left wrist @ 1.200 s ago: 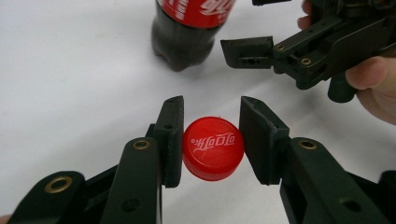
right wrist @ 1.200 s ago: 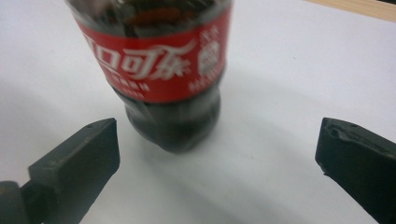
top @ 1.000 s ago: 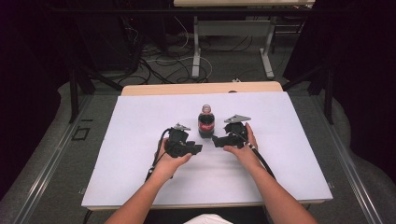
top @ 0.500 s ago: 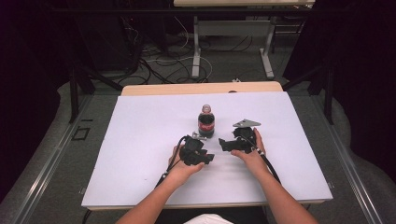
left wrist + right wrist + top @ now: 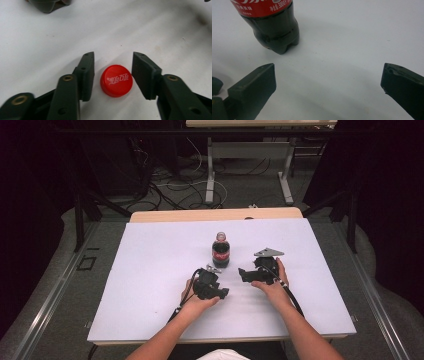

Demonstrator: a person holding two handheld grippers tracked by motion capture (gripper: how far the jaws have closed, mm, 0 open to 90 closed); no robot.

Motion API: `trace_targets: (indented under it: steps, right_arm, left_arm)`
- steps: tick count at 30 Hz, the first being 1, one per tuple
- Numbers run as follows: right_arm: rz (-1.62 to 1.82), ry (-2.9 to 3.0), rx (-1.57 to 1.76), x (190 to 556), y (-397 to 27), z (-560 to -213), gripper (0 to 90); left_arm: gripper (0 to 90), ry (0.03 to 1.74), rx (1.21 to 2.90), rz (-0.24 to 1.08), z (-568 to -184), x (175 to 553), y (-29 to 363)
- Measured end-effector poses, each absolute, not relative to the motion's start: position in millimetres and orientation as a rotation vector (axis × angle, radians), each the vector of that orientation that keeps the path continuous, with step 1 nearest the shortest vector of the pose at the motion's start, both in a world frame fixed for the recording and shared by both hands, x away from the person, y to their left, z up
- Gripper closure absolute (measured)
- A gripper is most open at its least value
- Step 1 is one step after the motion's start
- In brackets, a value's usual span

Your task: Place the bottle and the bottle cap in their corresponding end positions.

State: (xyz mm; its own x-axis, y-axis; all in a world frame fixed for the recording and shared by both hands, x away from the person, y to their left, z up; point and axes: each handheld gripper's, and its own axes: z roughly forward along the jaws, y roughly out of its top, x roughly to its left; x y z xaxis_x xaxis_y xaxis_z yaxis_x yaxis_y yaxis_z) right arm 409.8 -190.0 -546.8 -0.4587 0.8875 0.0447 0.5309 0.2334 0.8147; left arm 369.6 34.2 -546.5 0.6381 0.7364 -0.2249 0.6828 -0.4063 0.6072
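Observation:
A small cola bottle (image 5: pixel 221 251) with a red label stands upright in the middle of the white tabletop (image 5: pixel 145 270). In the right gripper view the cola bottle (image 5: pixel 272 27) is at the upper left, beyond the jaws. My right gripper (image 5: pixel 328 82) is wide open with bare table between its jaws. It sits just right of the bottle in the high view (image 5: pixel 244 273). A red bottle cap (image 5: pixel 116 80) lies flat on the table between the jaws of my left gripper (image 5: pixel 112 73). Those jaws have just been opening and stand slightly clear of the cap on both sides. The left gripper (image 5: pixel 219 292) is in front of the bottle.
The white sheet covers a wooden table whose far edge (image 5: pixel 215 214) shows beyond it. Behind it are floor cables (image 5: pixel 170 187) and the legs of another table (image 5: pixel 210 175). Both forearms come in from the bottom edge. A dark shape (image 5: pixel 47 5) lies at the top of the left gripper view.
My left gripper has moved from left of the bottle to the right and nearer, down toward the table. My right gripper has drawn a little to the right, away from the bottle.

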Motion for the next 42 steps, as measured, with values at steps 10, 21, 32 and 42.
trace_targets:
  steps: [10, 21, 32, 42]
  right_arm:
    - [1.107, 2.083, 1.305, 408, -194, -549, 0.0]
    - [1.106, 2.081, 1.317, 400, -202, -545, 0.0]
    - [1.112, 2.088, 1.317, 385, -212, -540, 0.0]
    - [1.110, 2.087, 1.327, 371, -229, -539, 0.0]
  left_arm:
    - [33.5, 1.096, 2.115, 0.128, -531, 374, 61]
    - [24.1, 1.068, 2.029, 0.300, -519, 377, 111]
    - [11.3, 1.166, 1.972, 0.381, -516, 376, 156]
    - [0.5, 1.229, 1.922, 0.379, -522, 367, 187]
